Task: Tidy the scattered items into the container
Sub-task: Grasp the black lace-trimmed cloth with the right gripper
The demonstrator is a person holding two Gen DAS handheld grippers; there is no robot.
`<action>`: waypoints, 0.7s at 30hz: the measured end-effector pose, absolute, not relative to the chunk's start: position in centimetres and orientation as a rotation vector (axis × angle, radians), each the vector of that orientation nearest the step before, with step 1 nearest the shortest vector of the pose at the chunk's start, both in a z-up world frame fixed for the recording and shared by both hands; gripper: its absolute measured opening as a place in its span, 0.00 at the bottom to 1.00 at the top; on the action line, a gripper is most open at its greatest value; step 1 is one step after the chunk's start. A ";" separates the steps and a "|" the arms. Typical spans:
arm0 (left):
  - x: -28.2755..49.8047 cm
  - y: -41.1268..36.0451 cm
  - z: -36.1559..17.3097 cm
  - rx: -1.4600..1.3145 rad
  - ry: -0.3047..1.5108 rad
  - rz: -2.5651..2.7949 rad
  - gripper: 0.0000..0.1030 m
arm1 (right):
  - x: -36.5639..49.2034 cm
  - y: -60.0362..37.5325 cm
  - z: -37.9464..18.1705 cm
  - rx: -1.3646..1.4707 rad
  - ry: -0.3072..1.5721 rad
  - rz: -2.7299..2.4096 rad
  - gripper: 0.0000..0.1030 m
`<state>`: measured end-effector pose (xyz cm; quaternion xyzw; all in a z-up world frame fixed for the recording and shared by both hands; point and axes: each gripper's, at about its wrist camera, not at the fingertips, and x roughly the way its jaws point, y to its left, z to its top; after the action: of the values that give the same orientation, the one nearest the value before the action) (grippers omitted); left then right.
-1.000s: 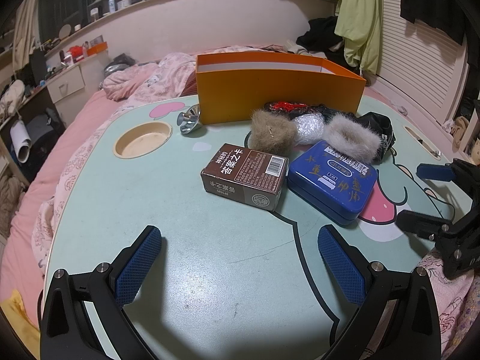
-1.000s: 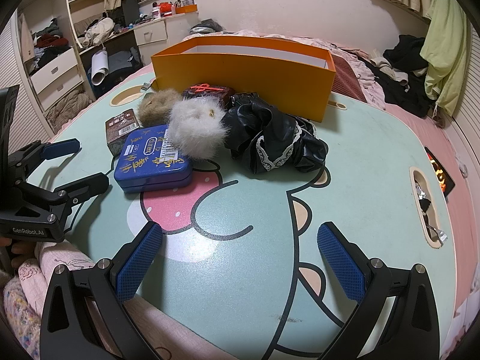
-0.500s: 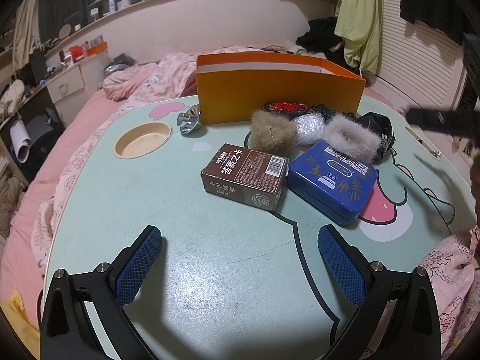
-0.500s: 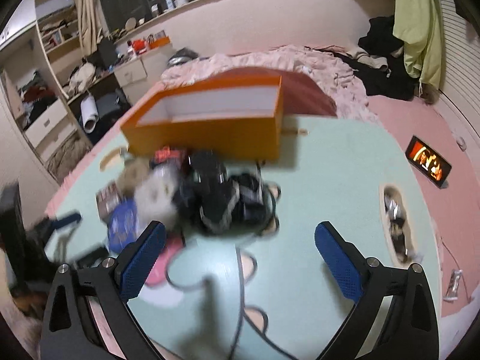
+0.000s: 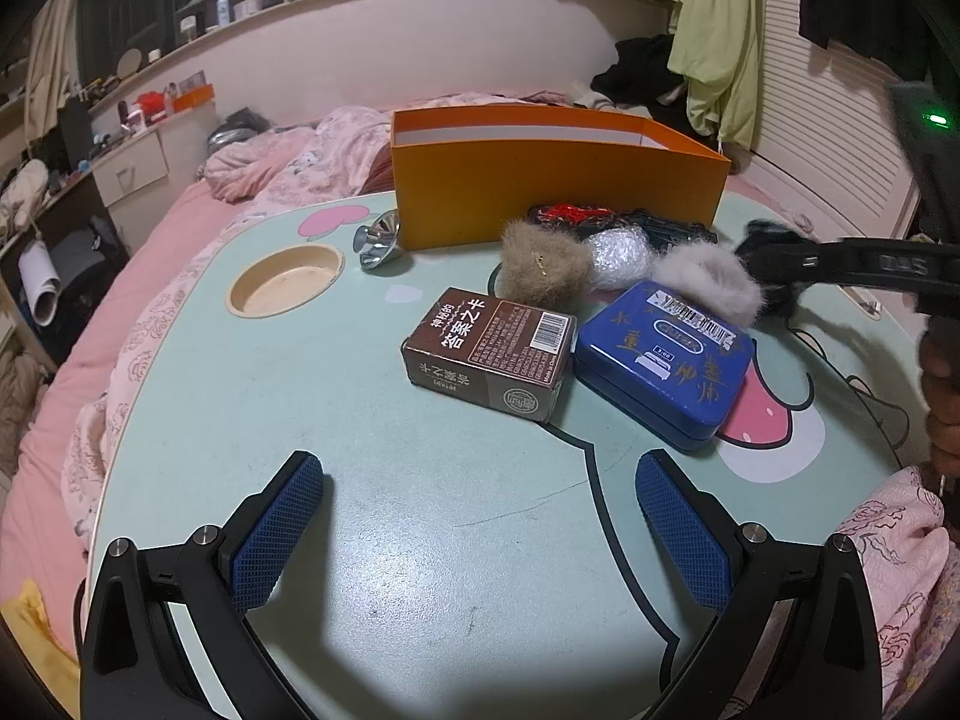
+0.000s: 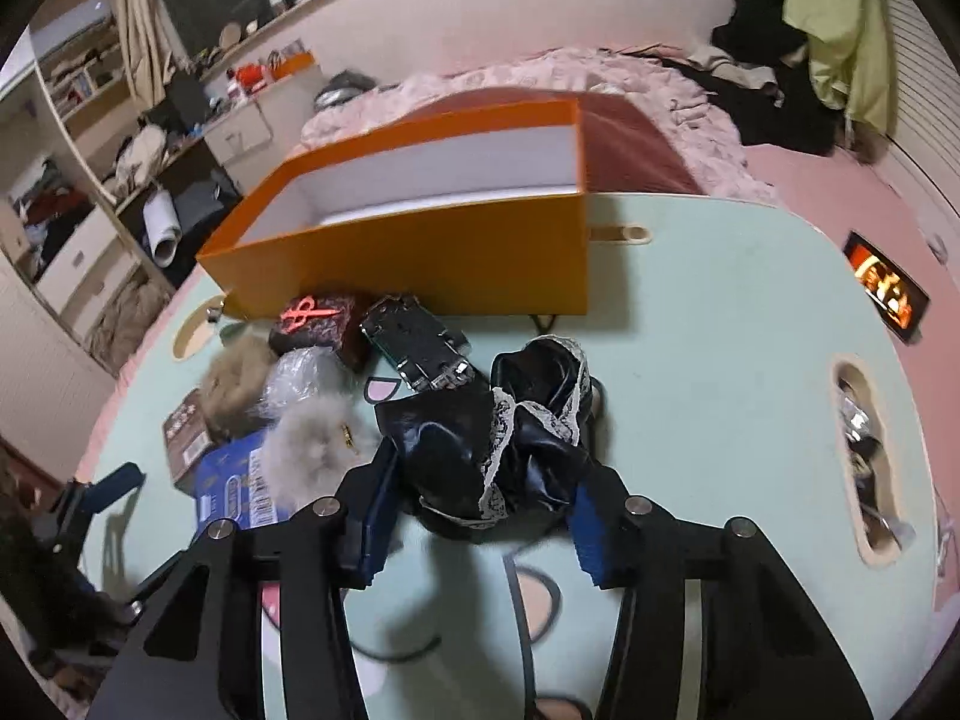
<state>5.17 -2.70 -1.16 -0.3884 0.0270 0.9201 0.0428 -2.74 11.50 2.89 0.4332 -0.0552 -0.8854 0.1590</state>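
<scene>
Since a second ago our right gripper (image 6: 480, 516) has reached the black lace-trimmed garment (image 6: 498, 450), jaws just closing around it; our left gripper (image 5: 480, 534) gapes; orange box (image 6: 420, 240) shows nothing inside.

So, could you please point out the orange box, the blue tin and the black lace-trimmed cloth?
orange box (image 5: 558, 192): left wrist view, front wall.
blue tin (image 5: 672, 360): left wrist view, lid.
black lace-trimmed cloth (image 6: 456, 450): right wrist view, glossy black fold.

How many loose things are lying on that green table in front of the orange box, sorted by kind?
Fluffy pompoms: 2 (brown, grey)
Boxes and tins: 3 (brown carton, blue tin, dark red-patterned box)
Black lace-trimmed fabric: 1
Clear plastic bundle: 1
Black gadget: 1
Metal funnel: 1
Total: 9
</scene>
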 end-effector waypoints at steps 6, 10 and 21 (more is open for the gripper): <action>5.2 -2.7 -1.2 -1.189 0.082 2.815 1.00 | 1.6 12.4 3.9 1.110 -0.021 -2.625 0.47; 5.2 -2.7 -1.2 -1.188 0.082 2.815 1.00 | 2.5 13.2 2.5 1.163 -0.039 -2.614 0.70; 5.2 -2.7 -1.2 -1.188 0.081 2.815 1.00 | 1.9 14.4 1.7 1.194 -0.147 -2.664 0.80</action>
<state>5.16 -2.71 -1.18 -0.3883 0.0264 0.9202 0.0423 1.93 14.37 1.74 0.4060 -0.0500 -0.9060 0.1091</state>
